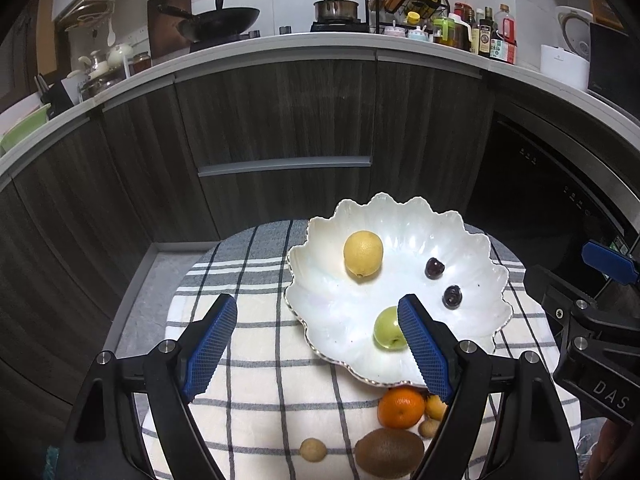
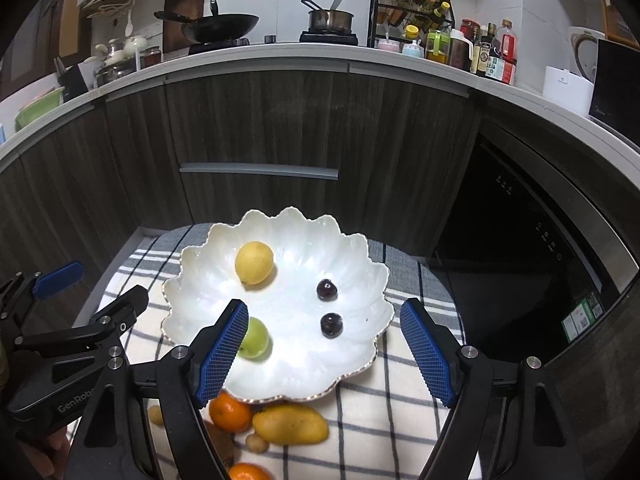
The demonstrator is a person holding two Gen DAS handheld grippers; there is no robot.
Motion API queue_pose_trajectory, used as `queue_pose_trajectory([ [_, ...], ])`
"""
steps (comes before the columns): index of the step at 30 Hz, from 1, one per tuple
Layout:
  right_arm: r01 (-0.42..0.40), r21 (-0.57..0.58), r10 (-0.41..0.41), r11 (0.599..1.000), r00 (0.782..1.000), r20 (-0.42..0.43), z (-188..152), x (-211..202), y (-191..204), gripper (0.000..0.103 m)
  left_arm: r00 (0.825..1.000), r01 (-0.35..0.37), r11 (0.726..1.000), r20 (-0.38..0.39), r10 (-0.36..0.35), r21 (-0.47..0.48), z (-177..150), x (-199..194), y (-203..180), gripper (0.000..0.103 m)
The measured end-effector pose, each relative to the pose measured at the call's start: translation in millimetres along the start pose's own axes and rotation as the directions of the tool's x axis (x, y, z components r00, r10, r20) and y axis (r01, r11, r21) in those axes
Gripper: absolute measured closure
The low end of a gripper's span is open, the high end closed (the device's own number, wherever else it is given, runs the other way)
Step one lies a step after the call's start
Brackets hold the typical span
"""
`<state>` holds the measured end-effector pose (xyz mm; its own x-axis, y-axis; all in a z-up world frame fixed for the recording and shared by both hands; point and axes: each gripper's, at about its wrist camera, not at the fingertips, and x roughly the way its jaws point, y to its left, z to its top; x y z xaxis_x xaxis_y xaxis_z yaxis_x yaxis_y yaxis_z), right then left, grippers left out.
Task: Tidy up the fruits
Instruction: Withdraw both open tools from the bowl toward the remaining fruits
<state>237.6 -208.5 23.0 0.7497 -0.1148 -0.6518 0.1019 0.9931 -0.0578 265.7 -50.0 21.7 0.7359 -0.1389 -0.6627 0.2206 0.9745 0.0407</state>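
A white scalloped bowl [image 1: 400,248] [image 2: 288,360] sits on a checked cloth [image 1: 260,328] [image 2: 416,364]. It holds a lemon [image 1: 363,254] [image 2: 254,262], a green fruit [image 1: 385,330] [image 2: 257,340] and two dark cherries [image 1: 434,268] [image 2: 327,290]. In front of the bowl lie an orange [image 1: 401,407] [image 2: 230,412], a mango [image 2: 290,424], a kiwi [image 1: 389,456] and small brown fruits [image 1: 313,450]. My left gripper [image 1: 316,304] hangs open and empty above the bowl's left rim. My right gripper [image 2: 324,308] hangs open and empty over the bowl's front.
Dark wooden cabinets [image 1: 280,120] and a crowded kitchen counter [image 1: 320,44] stand behind the small round table. A black built-in appliance [image 2: 520,240] is at the right. A second orange [image 2: 248,472] lies at the cloth's near edge.
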Motion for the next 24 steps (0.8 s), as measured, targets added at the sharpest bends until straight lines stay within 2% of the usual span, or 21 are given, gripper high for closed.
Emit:
queue_pose_trajectory([
  [14,-0.007,0.010,0.007,1.000,1.000,0.012,-24,-23,-1,0.024,1.000,-0.010,1.000,0.024,0.009,0.012,-21,-25,-6,0.020],
  [24,0.011,0.033,-0.010,0.999,1.000,-0.014,-48,-29,-8,0.024,1.000,0.012,1.000,-0.013,-0.012,0.008,-50,-27,-11,0.021],
])
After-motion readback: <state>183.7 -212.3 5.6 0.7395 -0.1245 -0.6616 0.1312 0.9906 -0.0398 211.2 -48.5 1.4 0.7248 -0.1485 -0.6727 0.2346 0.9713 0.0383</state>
